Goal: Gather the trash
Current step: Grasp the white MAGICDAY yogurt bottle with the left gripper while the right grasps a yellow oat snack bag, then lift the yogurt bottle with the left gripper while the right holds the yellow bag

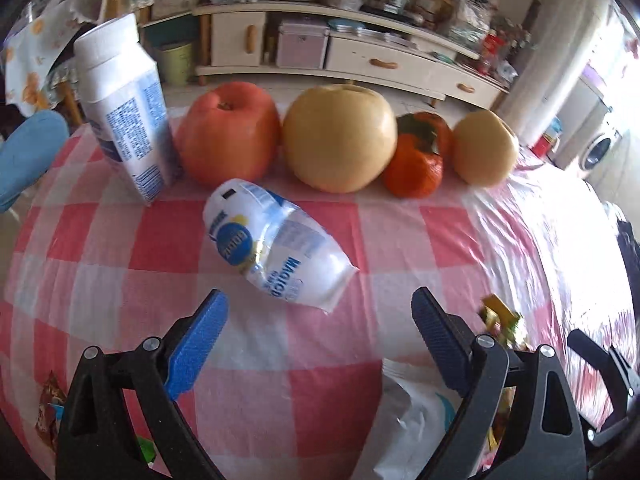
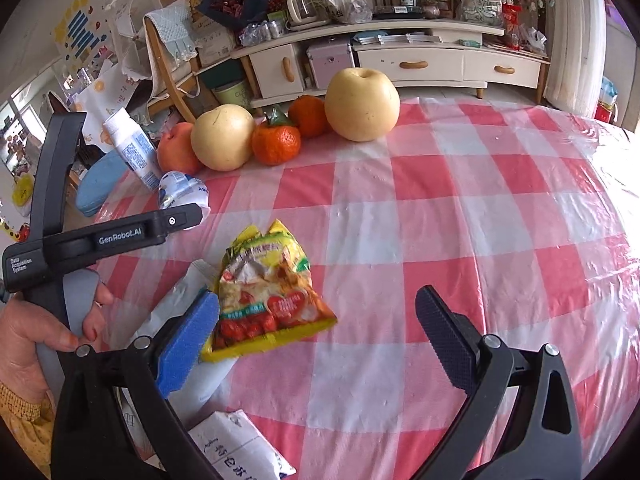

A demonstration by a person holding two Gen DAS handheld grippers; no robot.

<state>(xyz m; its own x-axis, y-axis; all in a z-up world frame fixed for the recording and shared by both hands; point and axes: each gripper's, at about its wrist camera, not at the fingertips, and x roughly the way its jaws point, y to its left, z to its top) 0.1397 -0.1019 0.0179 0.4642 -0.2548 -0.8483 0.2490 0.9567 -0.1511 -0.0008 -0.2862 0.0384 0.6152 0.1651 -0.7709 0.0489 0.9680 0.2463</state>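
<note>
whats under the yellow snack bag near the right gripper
The yellow snack bag lies partly on a white plastic bag and the checked tablecloth. Anything else beneath it is covered.

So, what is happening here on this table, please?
A person is clearing trash from a table with a checked cloth, one hand-held gripper in each hand. The left hand-held gripper is open, pointed at a crumpled white pouch lying before a row of fruit. The right hand-held gripper is also open, and a yellow snack bag lies against its left finger. Neither has gripped anything yet.
</note>
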